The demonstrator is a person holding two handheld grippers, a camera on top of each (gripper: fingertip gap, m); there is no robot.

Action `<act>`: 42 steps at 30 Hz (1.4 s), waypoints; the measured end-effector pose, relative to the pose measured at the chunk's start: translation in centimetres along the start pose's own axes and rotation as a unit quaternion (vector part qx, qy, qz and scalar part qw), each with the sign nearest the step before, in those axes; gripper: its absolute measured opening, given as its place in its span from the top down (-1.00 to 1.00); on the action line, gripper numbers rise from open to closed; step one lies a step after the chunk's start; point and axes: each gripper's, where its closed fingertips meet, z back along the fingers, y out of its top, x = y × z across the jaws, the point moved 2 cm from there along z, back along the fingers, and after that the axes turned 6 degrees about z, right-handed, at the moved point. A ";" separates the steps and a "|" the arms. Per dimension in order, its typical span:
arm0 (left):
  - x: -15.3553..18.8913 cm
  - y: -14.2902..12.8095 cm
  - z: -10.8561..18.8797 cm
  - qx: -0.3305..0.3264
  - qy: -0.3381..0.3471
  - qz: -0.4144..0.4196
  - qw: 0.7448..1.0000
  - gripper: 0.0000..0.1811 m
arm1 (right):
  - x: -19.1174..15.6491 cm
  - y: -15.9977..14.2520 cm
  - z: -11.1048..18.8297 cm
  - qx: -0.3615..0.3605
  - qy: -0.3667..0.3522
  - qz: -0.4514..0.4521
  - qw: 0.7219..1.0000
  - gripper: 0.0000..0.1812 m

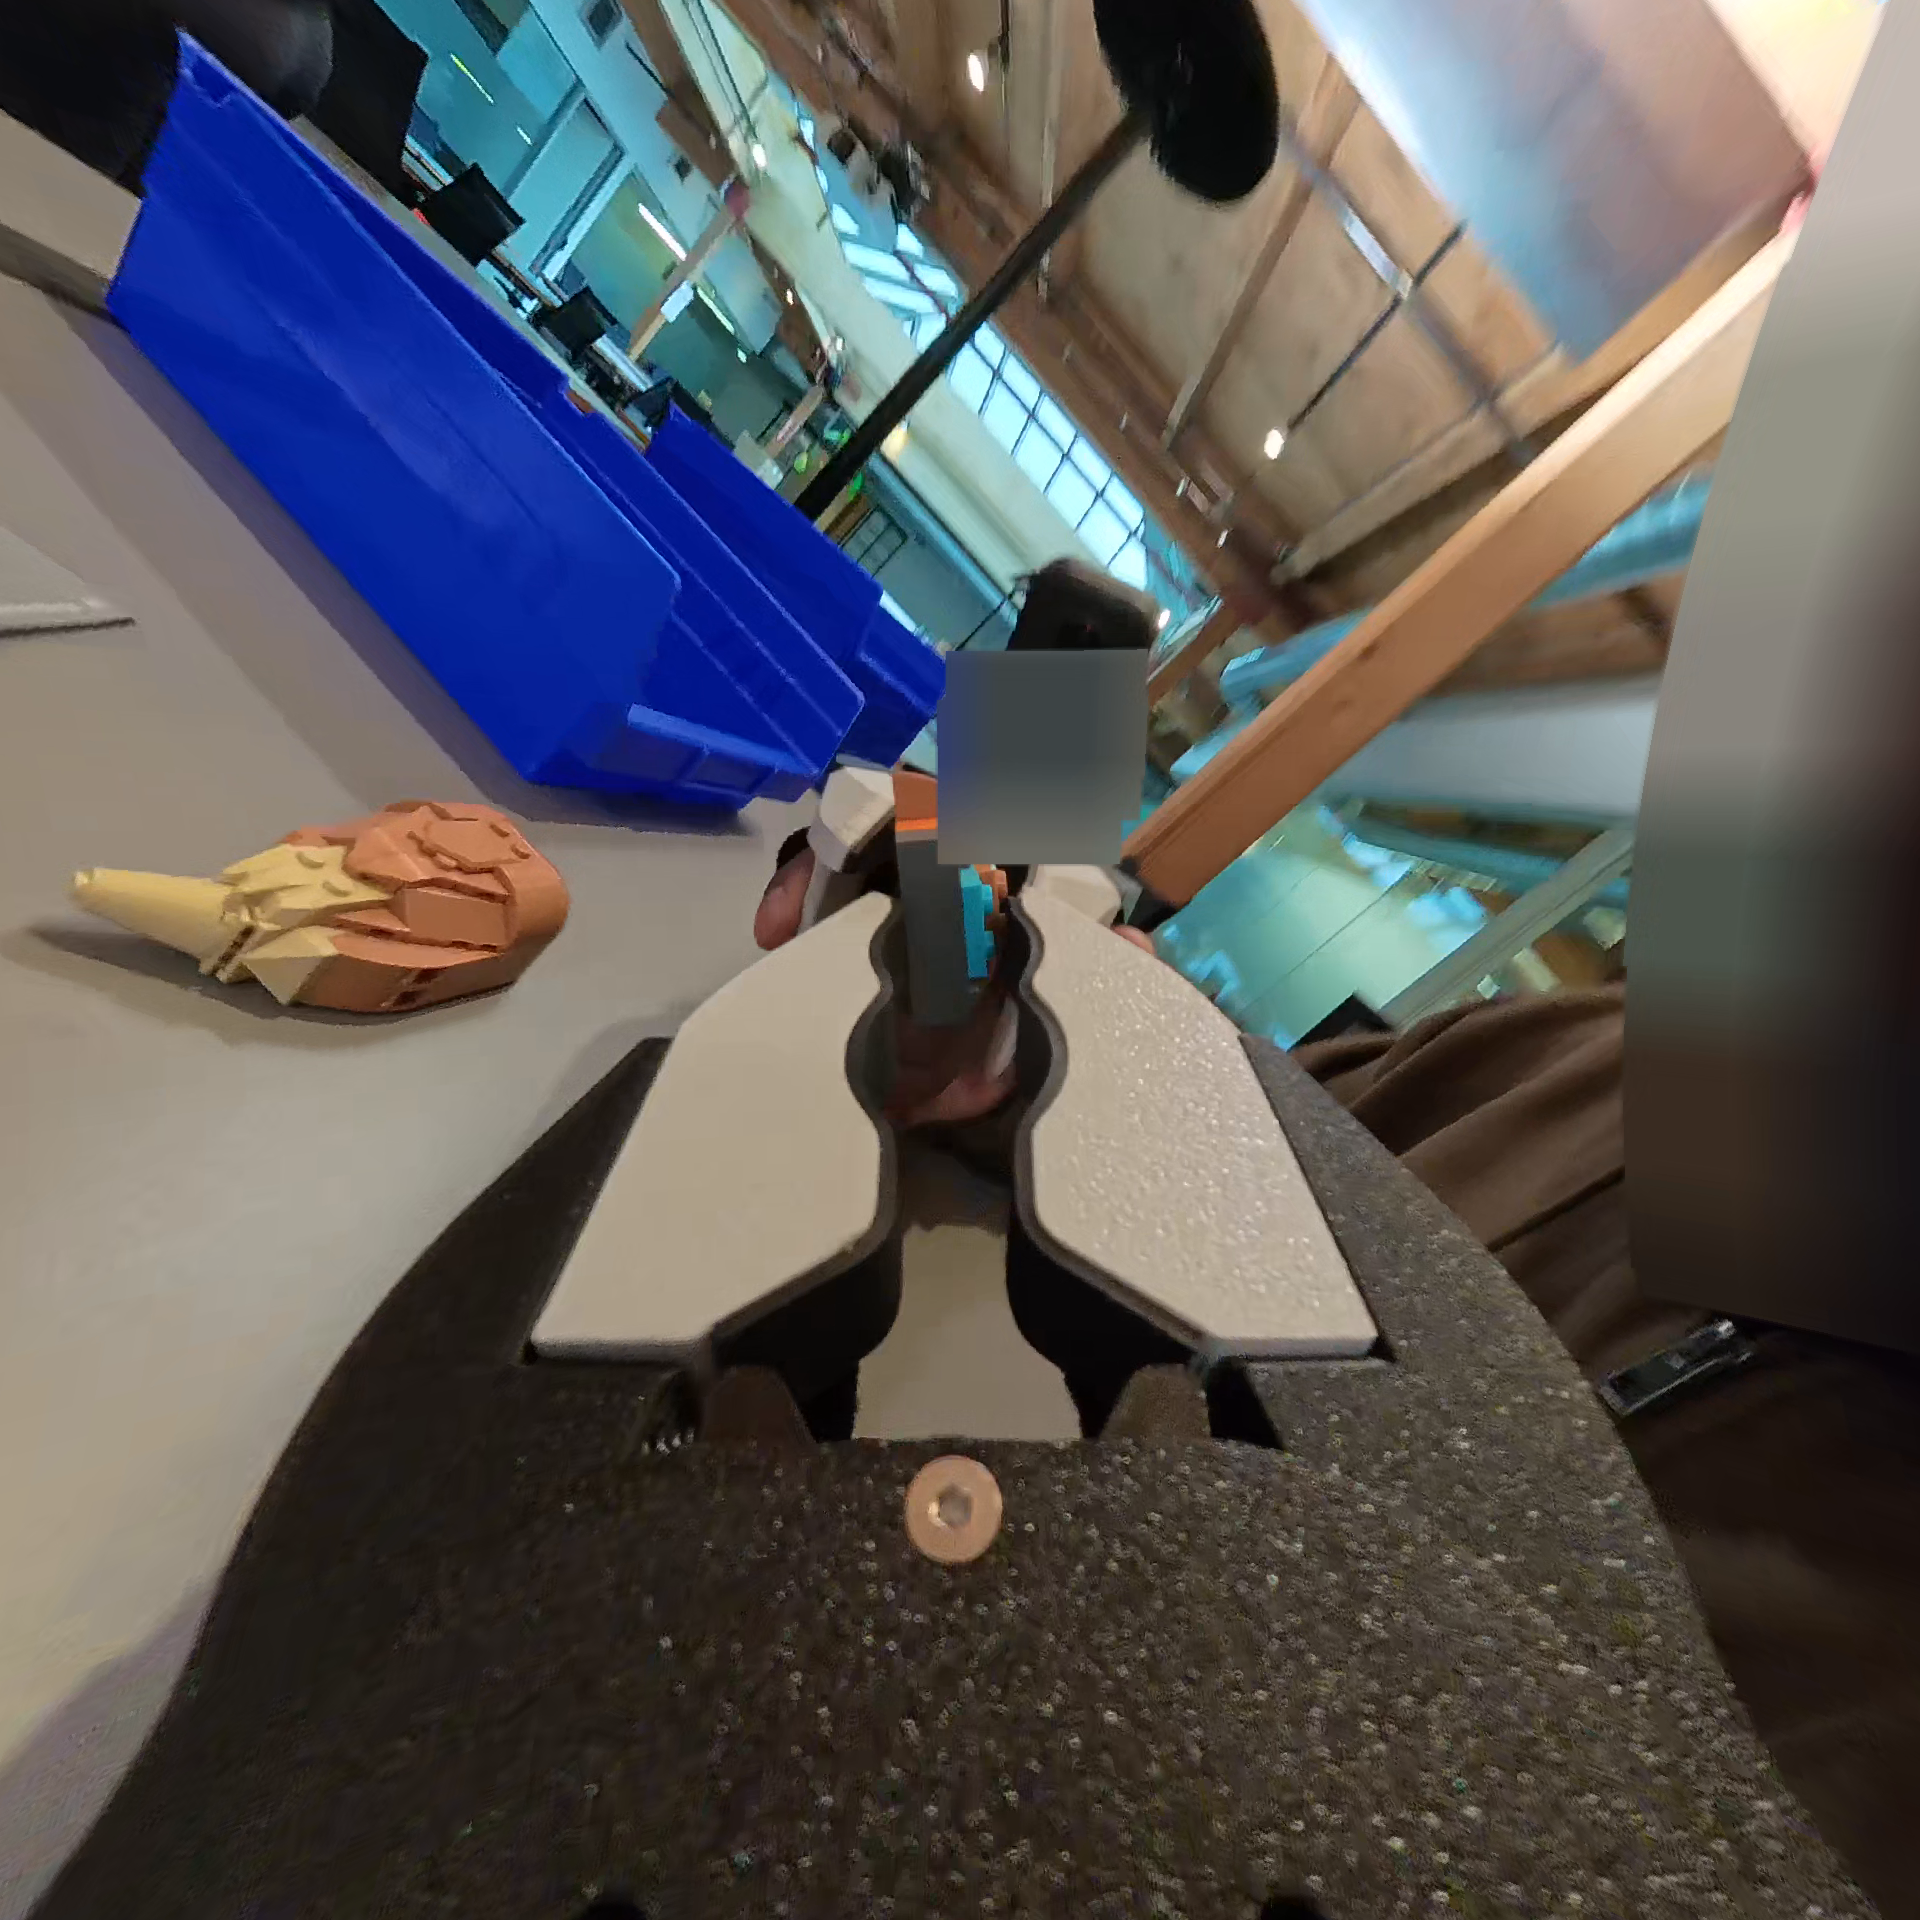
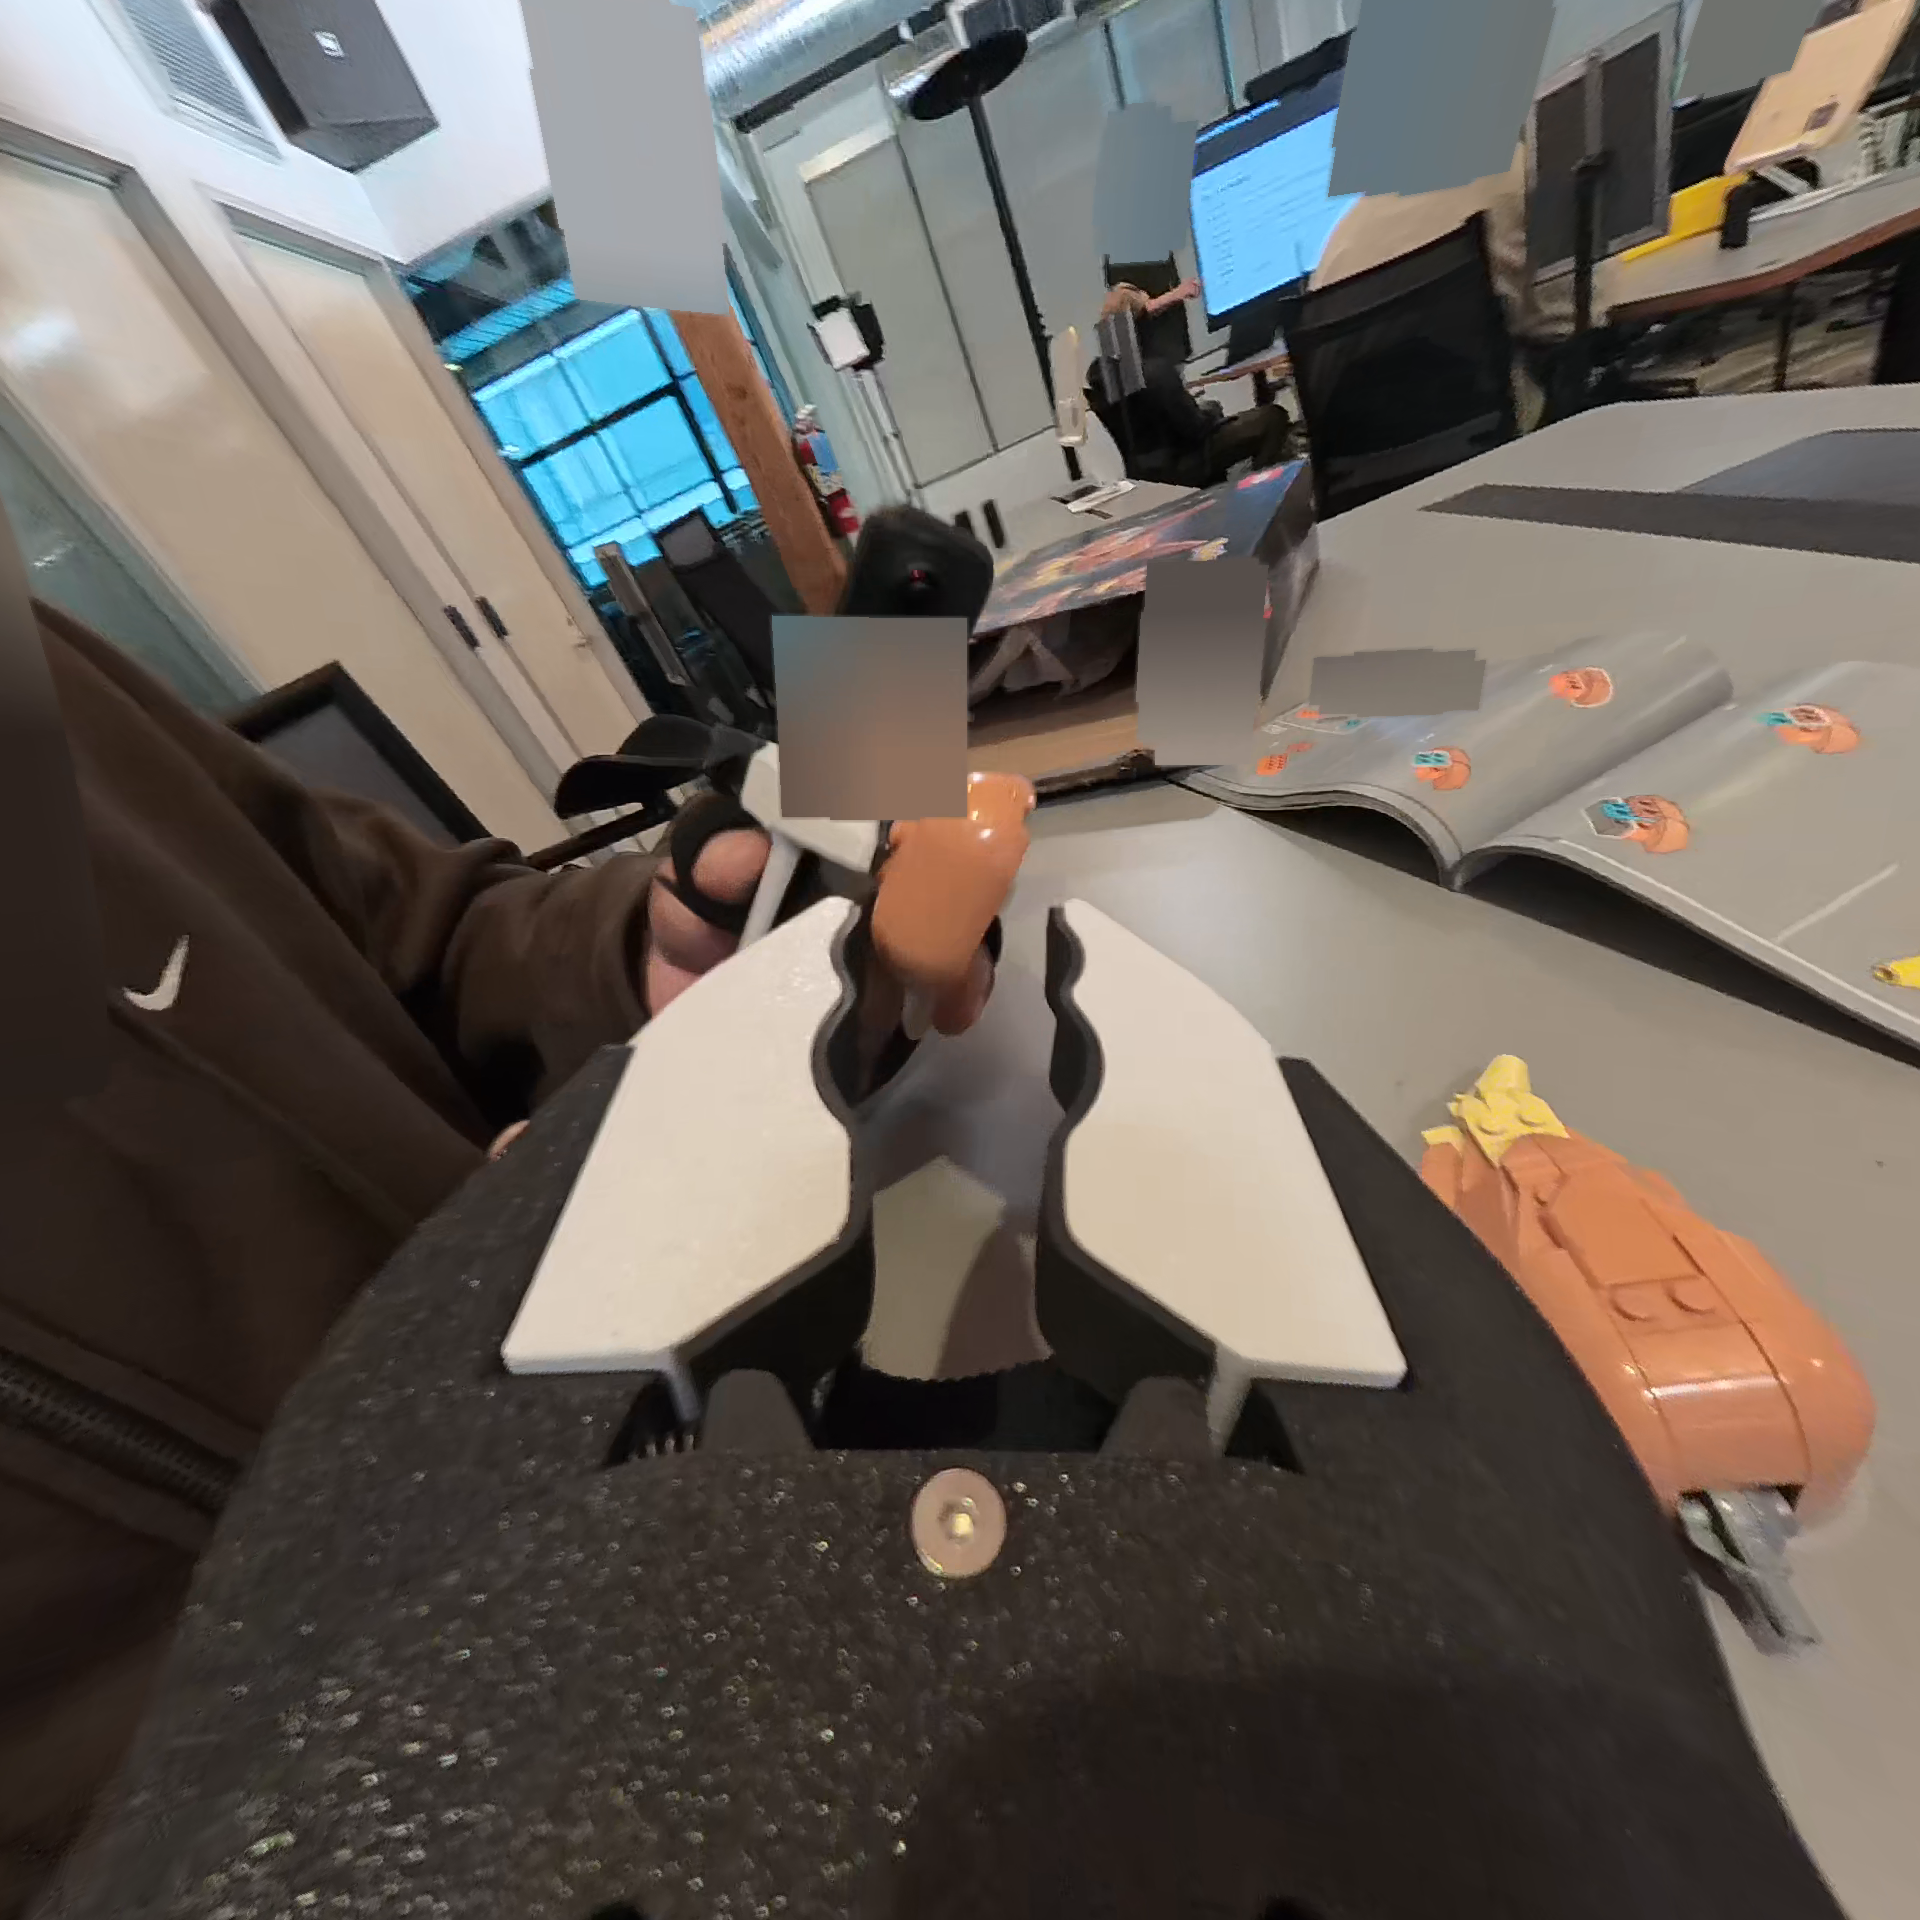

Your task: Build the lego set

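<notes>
Left wrist view: the left claw (image 1: 954, 940) is nearly pressed together. Its tips pinch a small lego piece (image 1: 951, 951) that is grey, blue and orange. The piece sticks up past the tips. Part of it hides behind a blurred patch. Down to the left of the claw, a brown and tan lego model (image 1: 343, 909) lies on the grey table (image 1: 208, 1143). Past it, up and left of the claw, stand blue bins (image 1: 436, 499). The piece could slip or twist, I think, because only its thin grey end is gripped. A hard push from the other claw would do that.

Right wrist view: the right claw (image 2: 1023, 925) is spread a little, with a gap between its tips. It holds nothing. Just ahead of its left tip is the orange side of the lego piece (image 2: 945, 883), held up by the left claw (image 2: 831, 831). I cannot tell if the tip touches it. To the right of the claw lies the lego model (image 2: 1652, 1278), and farther ahead an open booklet (image 2: 1621, 800). If this claw closes off-center, it may knock the piece loose.
</notes>
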 end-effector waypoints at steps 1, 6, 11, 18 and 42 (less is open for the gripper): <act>-0.2 0.2 0.0 0.011 -0.005 0.023 1.000 0.80 | 0.0 0.0 -0.1 -0.002 -0.003 0.001 1.000 0.61; -0.5 0.0 -0.2 0.031 -0.023 0.074 0.996 0.80 | -0.1 -0.2 -0.6 -0.012 -0.013 0.002 1.000 0.60; -0.5 -0.3 -0.5 0.025 -0.014 0.054 0.998 0.81 | 0.0 -0.3 -0.7 -0.015 -0.018 -0.006 1.000 0.69; -0.6 0.5 0.0 0.053 -0.019 0.070 0.996 0.81 | 0.2 -0.8 -0.6 -0.032 -0.017 -0.002 0.999 0.58; -0.7 -0.6 -0.2 0.014 0.008 0.013 1.000 0.80 | -0.1 -1.6 -0.4 -0.012 0.092 -0.174 0.980 0.84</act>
